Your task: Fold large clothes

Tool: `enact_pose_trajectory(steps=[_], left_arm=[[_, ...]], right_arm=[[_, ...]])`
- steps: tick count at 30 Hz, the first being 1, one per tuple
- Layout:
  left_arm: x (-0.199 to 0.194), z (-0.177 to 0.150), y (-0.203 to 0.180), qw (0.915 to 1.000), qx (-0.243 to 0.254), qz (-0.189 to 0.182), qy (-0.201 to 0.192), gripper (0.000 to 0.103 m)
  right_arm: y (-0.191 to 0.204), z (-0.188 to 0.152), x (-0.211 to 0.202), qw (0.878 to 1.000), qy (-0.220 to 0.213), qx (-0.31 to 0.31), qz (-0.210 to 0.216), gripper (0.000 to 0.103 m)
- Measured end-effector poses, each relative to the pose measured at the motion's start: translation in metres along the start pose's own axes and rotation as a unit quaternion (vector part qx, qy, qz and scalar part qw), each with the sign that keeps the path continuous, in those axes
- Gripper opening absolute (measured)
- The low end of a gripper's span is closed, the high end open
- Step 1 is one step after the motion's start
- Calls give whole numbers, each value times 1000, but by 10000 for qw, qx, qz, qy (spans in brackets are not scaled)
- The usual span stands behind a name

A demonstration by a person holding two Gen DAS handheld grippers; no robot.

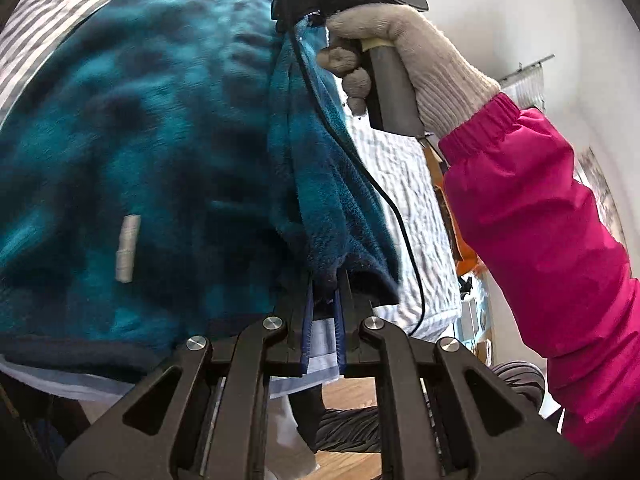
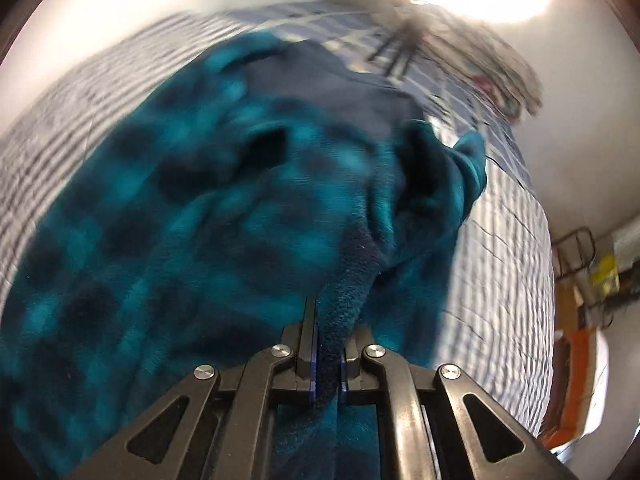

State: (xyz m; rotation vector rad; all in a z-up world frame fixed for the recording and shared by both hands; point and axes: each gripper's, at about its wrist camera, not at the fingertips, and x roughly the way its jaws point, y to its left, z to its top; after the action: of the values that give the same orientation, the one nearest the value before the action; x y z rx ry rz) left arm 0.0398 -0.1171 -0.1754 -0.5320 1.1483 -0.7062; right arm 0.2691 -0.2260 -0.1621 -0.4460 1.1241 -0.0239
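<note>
Teal plaid fleece garment (image 2: pixel 180 220) | stretched lengthwise across bed | left gripper (image 1: pixel 324 296), right gripper (image 2: pixel 328 320) fingers both clamp dark hem

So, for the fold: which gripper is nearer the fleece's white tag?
Left: left gripper clamps the fleece just right of the white tag; right gripper clamps it farther up.

Bed w/ grey-white striped cover (image 2: pixel 508 240) carries teal-navy checked fleece garment (image 2: pixel 160 208), spread over most of it, partly lifted.

Left tongs (image 1: pixel 325 280) pinch the teal fleece garment's (image 1: pixel 160 152) hem above a striped bedspread (image 1: pixel 404 184).
</note>
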Motion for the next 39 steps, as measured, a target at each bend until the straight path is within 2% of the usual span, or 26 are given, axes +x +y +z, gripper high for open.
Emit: enact_pose_trajectory(steps=[4,8,19,23,29,30,31,32,34,37,39], left_arm=[[-2,-3,13,9999,-146,24,12,7],[-5,-9,12,9999,-161,8,14,7],[-5,-14,1,10000,-17,84,21,7],[-4,-18,3,9999,-21,126,12,7],[1,-20,-5,9998,10,192,37,7],[2,-21,-7,9998,15,194,48,6],[3,-19,-8,9998,21,199,48,6],[4,-19,-8,9998,35,200,45,6],[5,-18,-9,9997,55,213,50,6],[3,-15,-9,9997,46,221,20,6],[-1,-14,-10,9997,52,235,-14,5]], right_arm=[[22,4,7,9997,23,-172,-151,5],[17,5,8,10000,36,-25,-86,5],[27,2,-12,9995,-291,-9,104,5],[32,4,-5,9996,-202,118,152,5],[37,4,5,9997,-186,-29,181,5],[35,4,3,9994,-191,-21,304,6],[30,3,-1,9986,-201,2,492,12],[22,2,-8,9963,-232,114,818,20],[0,-2,-26,9867,-303,456,1533,27],[-32,-23,-59,9710,-489,933,2147,28],[-49,-45,-78,9645,-484,1107,2347,28]])
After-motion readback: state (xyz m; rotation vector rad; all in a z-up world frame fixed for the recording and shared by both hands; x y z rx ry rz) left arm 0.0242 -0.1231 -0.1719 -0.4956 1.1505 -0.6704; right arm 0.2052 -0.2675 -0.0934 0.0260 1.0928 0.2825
